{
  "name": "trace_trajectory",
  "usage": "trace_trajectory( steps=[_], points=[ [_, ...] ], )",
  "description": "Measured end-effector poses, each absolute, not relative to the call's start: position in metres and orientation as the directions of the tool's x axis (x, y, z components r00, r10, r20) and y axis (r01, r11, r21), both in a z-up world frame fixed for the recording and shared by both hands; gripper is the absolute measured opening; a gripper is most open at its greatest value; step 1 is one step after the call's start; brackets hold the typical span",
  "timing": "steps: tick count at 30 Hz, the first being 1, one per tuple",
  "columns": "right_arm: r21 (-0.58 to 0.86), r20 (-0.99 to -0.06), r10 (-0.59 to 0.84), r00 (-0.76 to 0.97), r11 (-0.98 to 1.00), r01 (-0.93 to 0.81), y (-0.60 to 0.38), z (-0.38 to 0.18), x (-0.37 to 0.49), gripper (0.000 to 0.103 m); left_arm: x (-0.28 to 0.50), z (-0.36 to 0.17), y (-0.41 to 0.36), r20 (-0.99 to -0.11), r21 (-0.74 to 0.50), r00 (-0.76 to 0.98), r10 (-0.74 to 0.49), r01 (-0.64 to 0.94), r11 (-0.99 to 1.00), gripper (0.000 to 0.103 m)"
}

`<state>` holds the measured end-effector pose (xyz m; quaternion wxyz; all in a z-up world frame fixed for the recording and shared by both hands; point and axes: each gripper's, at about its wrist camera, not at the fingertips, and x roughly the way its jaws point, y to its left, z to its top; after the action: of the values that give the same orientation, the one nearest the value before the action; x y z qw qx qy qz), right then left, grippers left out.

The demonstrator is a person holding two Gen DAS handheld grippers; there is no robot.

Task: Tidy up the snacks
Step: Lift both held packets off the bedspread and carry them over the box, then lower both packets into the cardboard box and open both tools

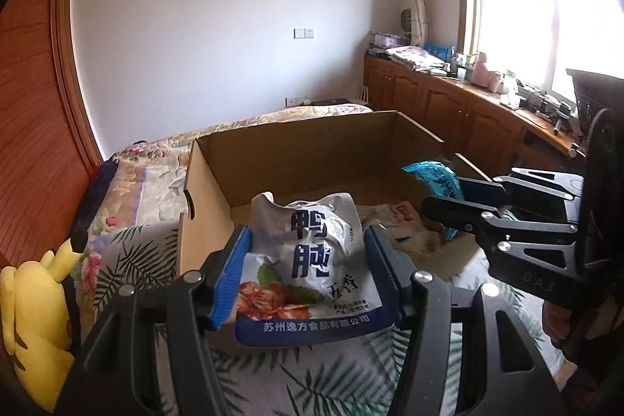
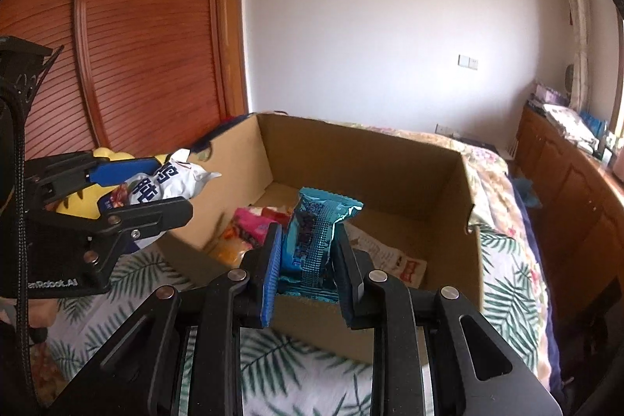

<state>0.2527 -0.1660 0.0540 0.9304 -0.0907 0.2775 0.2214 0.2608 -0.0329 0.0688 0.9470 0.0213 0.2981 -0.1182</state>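
1. White snack pouch (image 1: 312, 260): a crinkled packet with blue lettering, held upright in the left gripper (image 1: 308, 271), whose jaws are clenched on its two side edges. It hangs above the near-left rim of the cardboard box (image 1: 296, 147), not yet inside it.
2. Teal snack packet (image 2: 312, 240): a foil wrapper held upright in the right gripper (image 2: 308, 268), whose jaws are closed tight on its lower half. It hangs over the near wall of the box, its top already above the open interior.
3. Cardboard box: an open carton with flaps out of the way, standing on the bed (image 2: 507, 283). On its floor lie a pink and orange packet (image 2: 249, 232) towards the near left and a pale flat packet (image 2: 390, 256) towards the right; much of the floor at the far side is bare.
4. Step in hand (judgement): both hands carry one snack each towards the box, so the task stands at transport, just short of placing.
5. Next move (judgement): each gripper needs to pass clear over the near wall, lower into the box and part its jaws above bare floor. The two grippers are near each other, so they need separate landing spots, the pouch left, the teal packet right.
6. Surroundings: a yellow plush toy (image 1: 35, 310) lies on the bed left of the box; a wooden wardrobe (image 2: 136, 26) stands beyond, and cabinets (image 1: 448, 108) run under the window at the right.
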Motion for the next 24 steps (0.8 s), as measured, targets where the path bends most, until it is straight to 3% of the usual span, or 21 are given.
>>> trace_trajectory(
  steps=[24],
  points=[
    [0.033, -0.592, 0.416, 0.690, 0.868, -0.495, -0.170, 0.023, 0.310, 0.025, 0.328, 0.026, -0.039, -0.631, -0.054, 0.743, -0.224, 0.246, 0.968, 0.059]
  ],
)
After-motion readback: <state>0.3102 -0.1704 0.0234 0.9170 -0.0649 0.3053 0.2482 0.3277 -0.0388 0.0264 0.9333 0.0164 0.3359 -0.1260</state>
